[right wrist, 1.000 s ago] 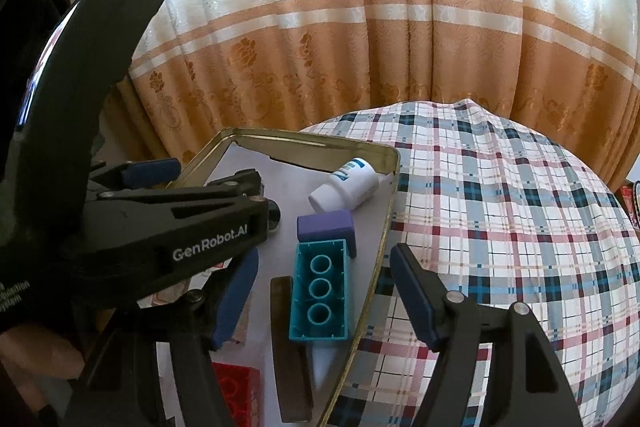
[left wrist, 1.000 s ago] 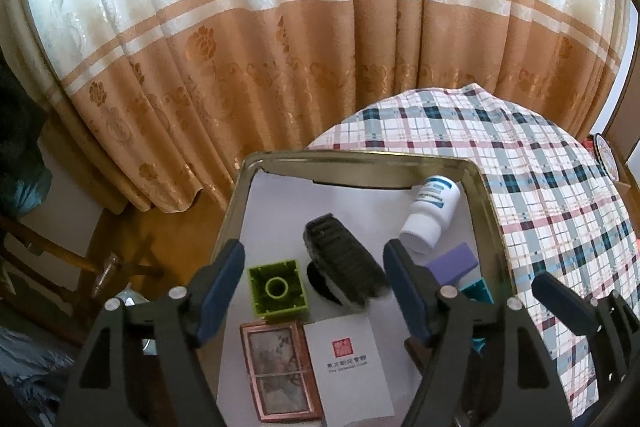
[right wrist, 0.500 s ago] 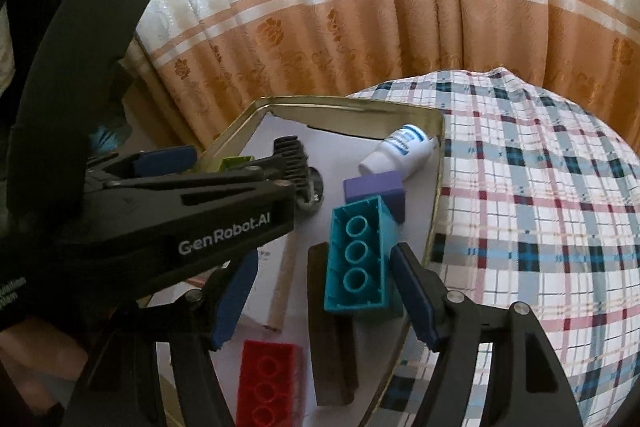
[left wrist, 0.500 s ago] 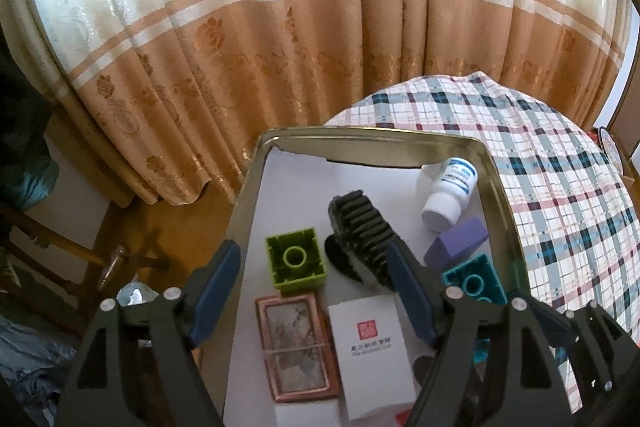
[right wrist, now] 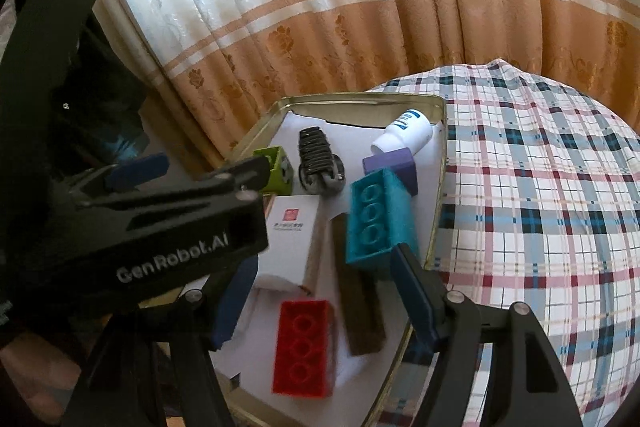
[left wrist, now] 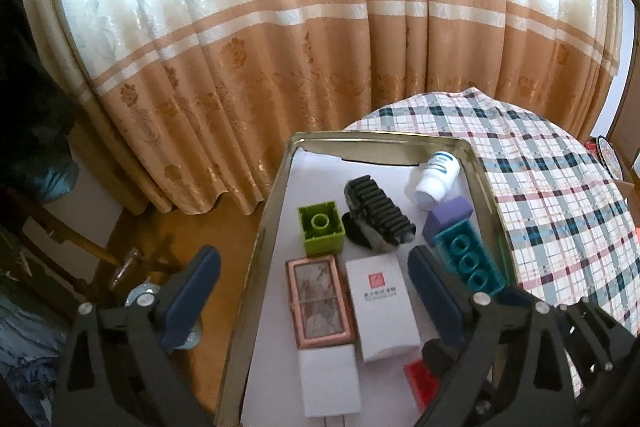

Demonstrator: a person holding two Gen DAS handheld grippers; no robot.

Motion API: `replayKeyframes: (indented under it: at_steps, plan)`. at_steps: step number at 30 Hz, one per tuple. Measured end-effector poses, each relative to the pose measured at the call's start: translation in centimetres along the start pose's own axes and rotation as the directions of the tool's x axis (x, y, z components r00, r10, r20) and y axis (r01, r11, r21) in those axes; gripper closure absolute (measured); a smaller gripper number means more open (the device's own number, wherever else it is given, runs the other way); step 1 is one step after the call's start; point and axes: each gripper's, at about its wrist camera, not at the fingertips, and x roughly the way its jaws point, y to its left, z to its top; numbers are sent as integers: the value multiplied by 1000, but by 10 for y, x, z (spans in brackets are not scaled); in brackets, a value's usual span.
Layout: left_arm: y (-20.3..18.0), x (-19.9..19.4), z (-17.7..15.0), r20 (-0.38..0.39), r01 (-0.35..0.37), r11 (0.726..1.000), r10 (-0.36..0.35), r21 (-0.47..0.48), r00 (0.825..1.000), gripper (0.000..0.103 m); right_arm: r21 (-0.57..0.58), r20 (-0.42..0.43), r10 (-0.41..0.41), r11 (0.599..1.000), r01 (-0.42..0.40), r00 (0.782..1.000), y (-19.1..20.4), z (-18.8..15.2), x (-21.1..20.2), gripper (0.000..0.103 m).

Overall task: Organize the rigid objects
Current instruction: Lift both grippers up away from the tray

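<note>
Left wrist view: cream-and-tan curtains hang behind a plaid-covered desk (left wrist: pixel 560 187) carrying a metal tray (left wrist: pixel 260 247). The left tongs (left wrist: pixel 312 287) have just been opening and now stand wide apart with nothing clamped; one green brick (left wrist: pixel 321 229) lies ahead between them, beyond a framed picture (left wrist: pixel 320 301) and white box (left wrist: pixel 380 311).

Right wrist view: the right tongs (right wrist: pixel 320 295) stand apart, gripping nothing. One teal brick (right wrist: pixel 374 223) lies just ahead, long axis running toward the tray's far edge; one red brick (right wrist: pixel 303 347) lies nearer, with one white bottle (right wrist: pixel 408 137) at the far corner.
</note>
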Motion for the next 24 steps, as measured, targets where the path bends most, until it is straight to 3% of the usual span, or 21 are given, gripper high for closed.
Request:
replayKeyframes:
  at_steps: [7, 15, 24]
  plan:
    - [0, -10, -13, 15, 9, 1000, -9, 0, 1000, 3, 16, 12, -49, 999, 49, 999, 3, -11, -12, 31]
    - [2, -20, -23, 23, 36, 999, -35, -31, 999, 1, 56, 49, -108, 993, 105, 993, -2, -18, -26, 21]
    - [9, -27, -34, 28, 59, 996, -58, -66, 998, 1, 71, 45, -143, 988, 140, 989, -1, -23, -24, 21]
